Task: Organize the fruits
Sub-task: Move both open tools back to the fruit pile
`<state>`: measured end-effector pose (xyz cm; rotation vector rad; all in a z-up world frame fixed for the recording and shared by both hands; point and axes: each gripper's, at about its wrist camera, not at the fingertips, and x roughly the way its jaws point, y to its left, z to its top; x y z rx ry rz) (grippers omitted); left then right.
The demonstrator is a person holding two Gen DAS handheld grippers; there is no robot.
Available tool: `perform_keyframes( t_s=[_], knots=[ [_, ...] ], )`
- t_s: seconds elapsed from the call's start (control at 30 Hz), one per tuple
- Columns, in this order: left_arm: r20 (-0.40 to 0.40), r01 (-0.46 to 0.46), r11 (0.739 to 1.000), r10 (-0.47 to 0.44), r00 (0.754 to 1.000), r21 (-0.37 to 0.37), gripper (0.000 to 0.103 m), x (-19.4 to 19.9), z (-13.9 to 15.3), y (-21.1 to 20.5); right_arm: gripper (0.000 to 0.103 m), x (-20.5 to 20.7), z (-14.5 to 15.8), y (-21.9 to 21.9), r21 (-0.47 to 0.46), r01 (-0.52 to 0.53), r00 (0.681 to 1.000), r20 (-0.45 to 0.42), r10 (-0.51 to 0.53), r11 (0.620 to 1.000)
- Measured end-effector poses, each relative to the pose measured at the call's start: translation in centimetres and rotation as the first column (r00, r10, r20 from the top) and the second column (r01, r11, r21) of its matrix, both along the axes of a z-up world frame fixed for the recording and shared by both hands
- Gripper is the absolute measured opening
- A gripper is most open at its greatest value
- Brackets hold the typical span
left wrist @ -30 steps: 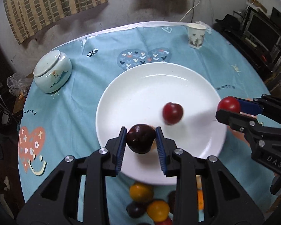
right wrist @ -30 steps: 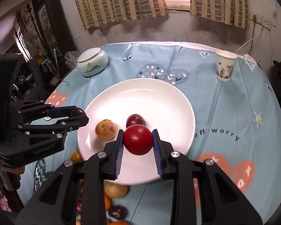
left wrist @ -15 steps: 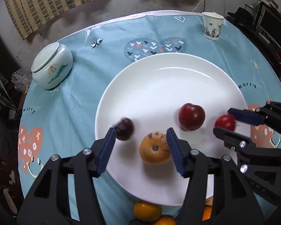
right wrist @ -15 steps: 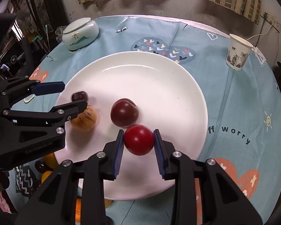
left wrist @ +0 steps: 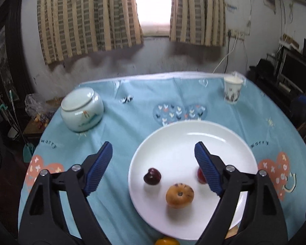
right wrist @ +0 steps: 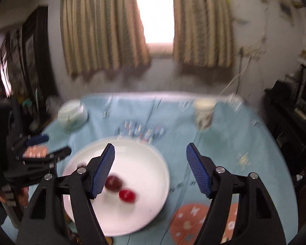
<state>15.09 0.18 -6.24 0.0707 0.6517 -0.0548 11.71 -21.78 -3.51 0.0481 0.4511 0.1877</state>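
A white plate (left wrist: 193, 140) on the blue tablecloth holds a dark plum (left wrist: 152, 176), an orange-brown fruit (left wrist: 180, 195) and a red fruit (left wrist: 200, 176) half hidden behind a finger. My left gripper (left wrist: 153, 146) hangs above the plate's near left side, jaws opening, nothing between them. The right wrist view is blurred. There my right gripper (right wrist: 151, 146) is over the plate's (right wrist: 136, 163) right rim, jaws also opening and empty. Below it lie a dark red plum (right wrist: 113, 182) and a bright red fruit (right wrist: 127, 196). The left gripper (right wrist: 56, 144) shows at the far left.
A pale green lidded jar (left wrist: 81, 112) stands at the back left and a paper cup (left wrist: 232, 90) at the back right. One orange fruit (left wrist: 167, 241) lies off the plate at its near edge. A wall with curtains lies beyond the table, furniture to the right.
Both grippers let go of their fruit, the dark plum from the left and the red fruit from the right. Both opened wide, rose and tilted up from the plate.
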Motion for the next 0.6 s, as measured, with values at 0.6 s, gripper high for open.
perform_keyframes(
  t_s=[0.6],
  knots=[
    [0.056, 0.000, 1.000, 0.001, 0.998, -0.015, 0.097, -21.3, 2.1, 1.8, 0.102, -16.1, -2.4, -1.1, 0.311, -0.104, 0.973, -0.164, 0.161, 0.945]
  ],
)
